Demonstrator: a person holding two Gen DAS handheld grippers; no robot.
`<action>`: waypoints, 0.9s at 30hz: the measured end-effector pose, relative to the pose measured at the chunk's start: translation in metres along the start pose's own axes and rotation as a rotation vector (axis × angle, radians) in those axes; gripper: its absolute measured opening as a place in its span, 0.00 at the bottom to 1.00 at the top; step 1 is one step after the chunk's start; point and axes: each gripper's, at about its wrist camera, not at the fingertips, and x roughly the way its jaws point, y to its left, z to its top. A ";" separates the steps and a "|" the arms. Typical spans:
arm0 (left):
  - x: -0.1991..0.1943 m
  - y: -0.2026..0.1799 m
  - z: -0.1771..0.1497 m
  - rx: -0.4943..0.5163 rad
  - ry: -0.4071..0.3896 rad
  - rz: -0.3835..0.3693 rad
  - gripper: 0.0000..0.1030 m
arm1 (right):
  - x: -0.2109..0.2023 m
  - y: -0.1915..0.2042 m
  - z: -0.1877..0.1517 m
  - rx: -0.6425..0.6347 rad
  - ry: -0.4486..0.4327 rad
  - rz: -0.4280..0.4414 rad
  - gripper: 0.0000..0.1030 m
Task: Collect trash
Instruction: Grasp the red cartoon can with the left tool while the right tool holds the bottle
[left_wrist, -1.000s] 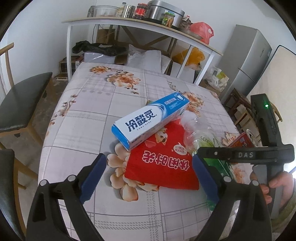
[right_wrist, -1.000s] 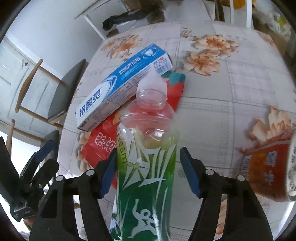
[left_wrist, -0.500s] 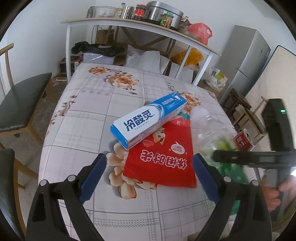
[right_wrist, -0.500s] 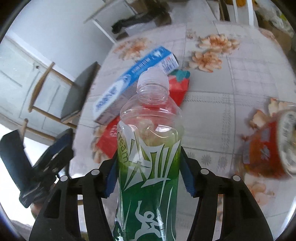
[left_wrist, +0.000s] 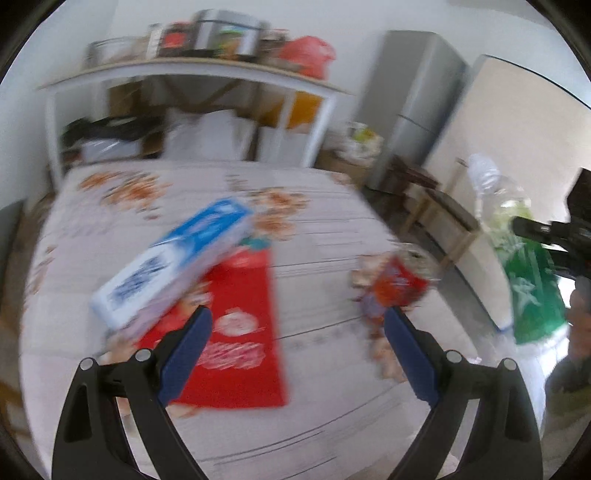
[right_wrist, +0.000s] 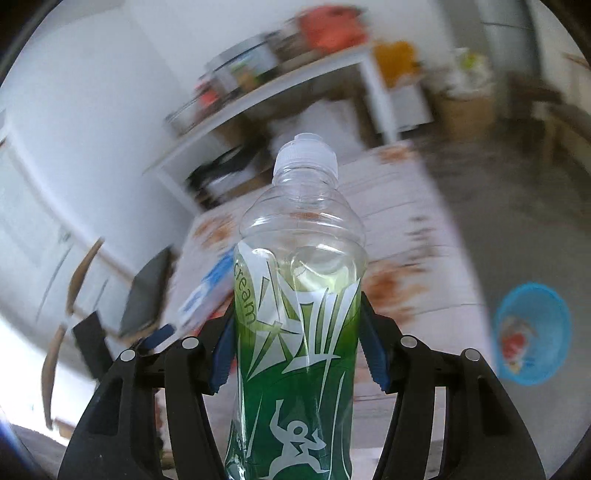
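My right gripper (right_wrist: 297, 350) is shut on an empty clear bottle (right_wrist: 299, 288) with a green label, held upright above the table. The left wrist view shows the same bottle (left_wrist: 517, 258) lifted at the far right, off the table's edge. My left gripper (left_wrist: 295, 350) stands open over the flowered table (left_wrist: 325, 332), nothing between its blue pads. Under and ahead of it lie a red packet (left_wrist: 236, 339), a blue and white toothpaste box (left_wrist: 177, 266) resting partly on the packet, and a red can (left_wrist: 395, 284) to the right. A blue bin (right_wrist: 532, 332) sits on the floor at right.
A white shelf table (left_wrist: 192, 74) loaded with pots and jars stands beyond the table, a grey fridge (left_wrist: 413, 107) at the back right. A dark chair (right_wrist: 147, 291) stands by the table's left side. A person's hand (left_wrist: 580, 295) holds the right gripper.
My right gripper closed on the bottle and lifted it up and off to the right. The left gripper swung rightward, still open, and the can came into view.
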 end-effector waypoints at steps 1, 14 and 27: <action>0.006 -0.010 0.002 0.021 0.002 -0.029 0.89 | 0.002 -0.016 -0.002 0.037 0.015 -0.024 0.54; 0.089 -0.094 0.015 0.191 0.055 -0.140 0.89 | 0.085 -0.068 -0.027 0.094 0.261 -0.063 0.54; 0.134 -0.101 0.021 0.203 0.077 -0.114 0.79 | 0.085 -0.081 -0.033 0.080 0.294 -0.046 0.54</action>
